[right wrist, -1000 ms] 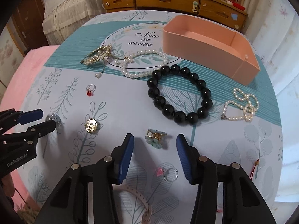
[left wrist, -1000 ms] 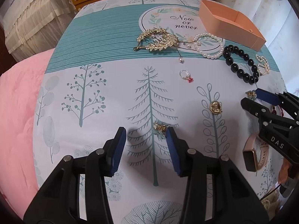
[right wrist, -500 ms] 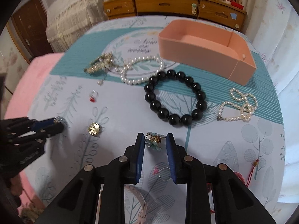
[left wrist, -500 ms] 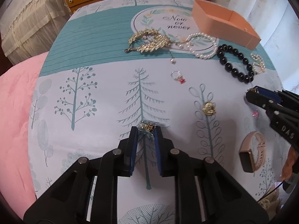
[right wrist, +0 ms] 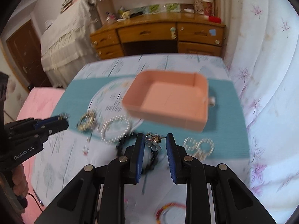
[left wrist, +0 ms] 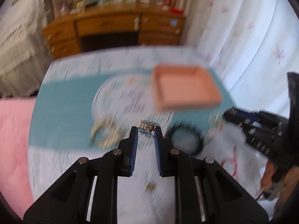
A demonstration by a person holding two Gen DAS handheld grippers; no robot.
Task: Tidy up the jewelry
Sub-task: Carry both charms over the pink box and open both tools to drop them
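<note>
My left gripper (left wrist: pixel 147 129) is shut on a small gold and pale-blue hair clip (left wrist: pixel 148 128) and holds it above the table, short of the pink box (left wrist: pixel 185 87). My right gripper (right wrist: pixel 154 140) is shut on a similar gold and pale-green clip (right wrist: pixel 154 140), also lifted, just before the pink box (right wrist: pixel 172 100). The left gripper shows at the left in the right wrist view (right wrist: pixel 54 123); the right gripper shows at the right in the left wrist view (left wrist: pixel 241 117). Both views are blurred by motion.
On the tree-print tablecloth (right wrist: pixel 61 160) lie a gold leaf brooch (left wrist: pixel 106 132), a black bead bracelet (left wrist: pixel 186 138), a pearl bracelet (right wrist: pixel 115 128), a small pearl string (right wrist: pixel 200 145) and a gold ring (left wrist: pixel 149 186). A wooden dresser (right wrist: pixel 158 35) stands behind.
Both grippers have lifted their clips off the cloth and swung up and forward toward the pink box. The views now look across the table at the dresser.
</note>
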